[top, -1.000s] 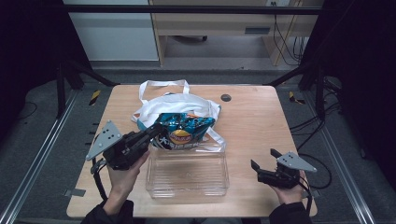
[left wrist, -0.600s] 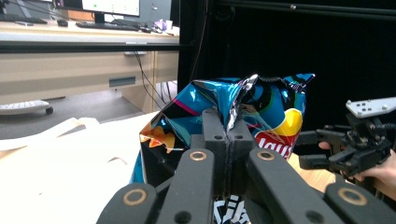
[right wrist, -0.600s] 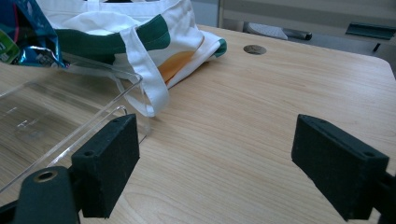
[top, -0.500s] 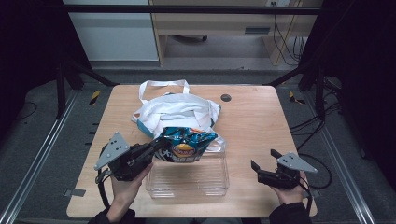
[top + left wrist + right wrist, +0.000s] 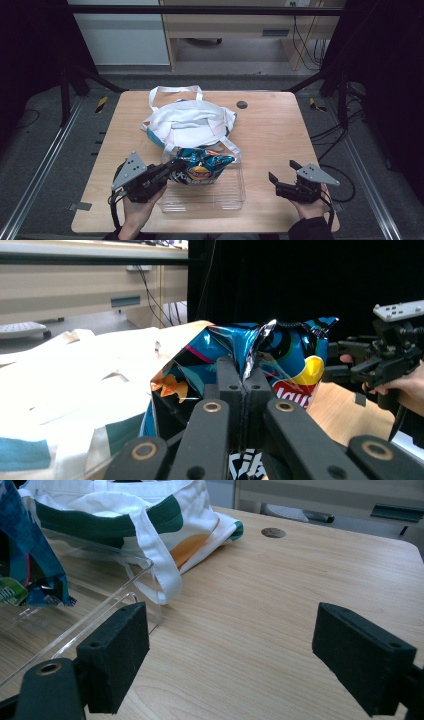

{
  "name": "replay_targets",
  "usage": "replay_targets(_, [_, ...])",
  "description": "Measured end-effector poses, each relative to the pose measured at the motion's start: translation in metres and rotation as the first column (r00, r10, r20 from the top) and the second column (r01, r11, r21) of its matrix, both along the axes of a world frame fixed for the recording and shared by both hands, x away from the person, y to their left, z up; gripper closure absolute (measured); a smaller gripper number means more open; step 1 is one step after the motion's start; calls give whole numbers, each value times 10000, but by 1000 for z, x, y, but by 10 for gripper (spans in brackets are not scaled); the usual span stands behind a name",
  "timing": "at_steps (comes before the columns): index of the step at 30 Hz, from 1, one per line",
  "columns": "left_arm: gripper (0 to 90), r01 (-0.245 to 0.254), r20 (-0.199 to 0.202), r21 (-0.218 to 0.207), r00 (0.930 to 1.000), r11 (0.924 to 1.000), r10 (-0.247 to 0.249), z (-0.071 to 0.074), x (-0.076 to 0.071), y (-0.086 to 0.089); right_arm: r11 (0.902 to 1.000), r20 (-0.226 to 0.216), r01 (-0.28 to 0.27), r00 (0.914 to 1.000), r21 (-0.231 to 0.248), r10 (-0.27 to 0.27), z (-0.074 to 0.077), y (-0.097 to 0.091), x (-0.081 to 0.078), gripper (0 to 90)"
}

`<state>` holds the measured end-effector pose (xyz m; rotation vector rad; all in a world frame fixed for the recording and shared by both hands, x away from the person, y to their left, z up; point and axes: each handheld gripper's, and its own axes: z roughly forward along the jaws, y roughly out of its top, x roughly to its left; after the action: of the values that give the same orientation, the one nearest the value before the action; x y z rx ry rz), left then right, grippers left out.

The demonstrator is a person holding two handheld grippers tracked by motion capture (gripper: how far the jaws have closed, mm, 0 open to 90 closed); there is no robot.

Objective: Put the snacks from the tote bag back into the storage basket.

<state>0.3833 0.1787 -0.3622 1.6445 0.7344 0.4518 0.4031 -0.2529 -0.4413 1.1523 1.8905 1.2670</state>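
Lower centre of the high view: the left gripper (image 5: 170, 167) is clenched on a crumpled edge of the blue chip bag (image 5: 202, 167), which sits over the far left part of the clear plastic tray (image 5: 220, 197), apparently nothing else in it. At lower right the right gripper (image 5: 280, 181) rests with jaws spread wide, grasping nothing, bare wooden table (image 5: 272, 130) ahead of it. The white tote bag (image 5: 187, 122) lies slumped behind the tray, one strap draped over its far rim.
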Motion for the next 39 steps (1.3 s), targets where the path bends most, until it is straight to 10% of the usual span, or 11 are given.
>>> replay_targets(39, [895, -805, -1014, 187, 9915, 9966, 820, -31, 20, 4, 10000, -122, -71, 9999, -53, 70, -2, 1, 2, 154])
